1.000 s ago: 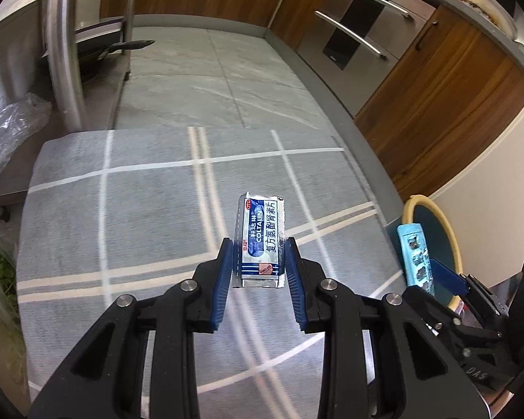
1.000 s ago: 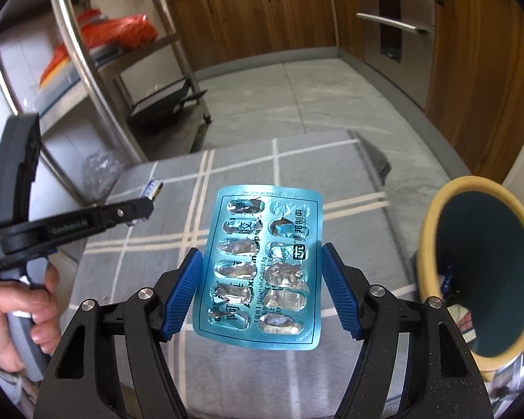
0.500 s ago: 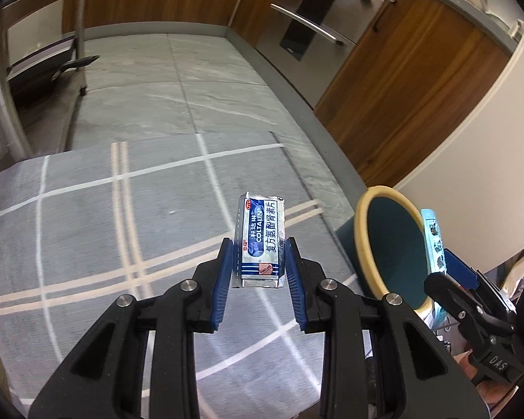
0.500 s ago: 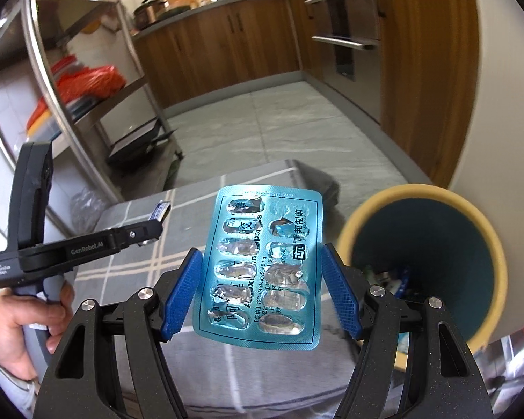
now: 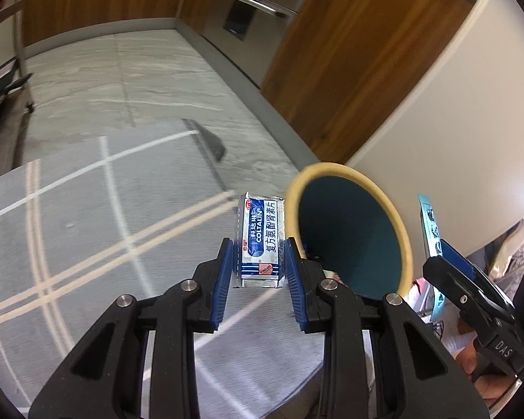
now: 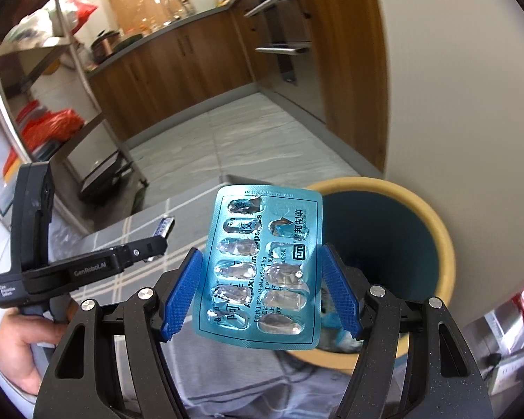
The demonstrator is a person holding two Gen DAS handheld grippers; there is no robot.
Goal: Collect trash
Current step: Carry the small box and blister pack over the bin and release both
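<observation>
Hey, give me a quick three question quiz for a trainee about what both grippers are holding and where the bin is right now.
1. What does the left gripper hold?
2. True or false: the right gripper is shut on the teal blister pack.
3. The trash bin has a rim of which colour: A red, B yellow, C white?

Key: 1. the blue and white medicine sachet. 2. true. 3. B.

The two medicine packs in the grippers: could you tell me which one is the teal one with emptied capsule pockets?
It is the teal blister sheet in the right gripper. The left gripper holds a smaller blue-and-white Coltalin foil strip.
</observation>
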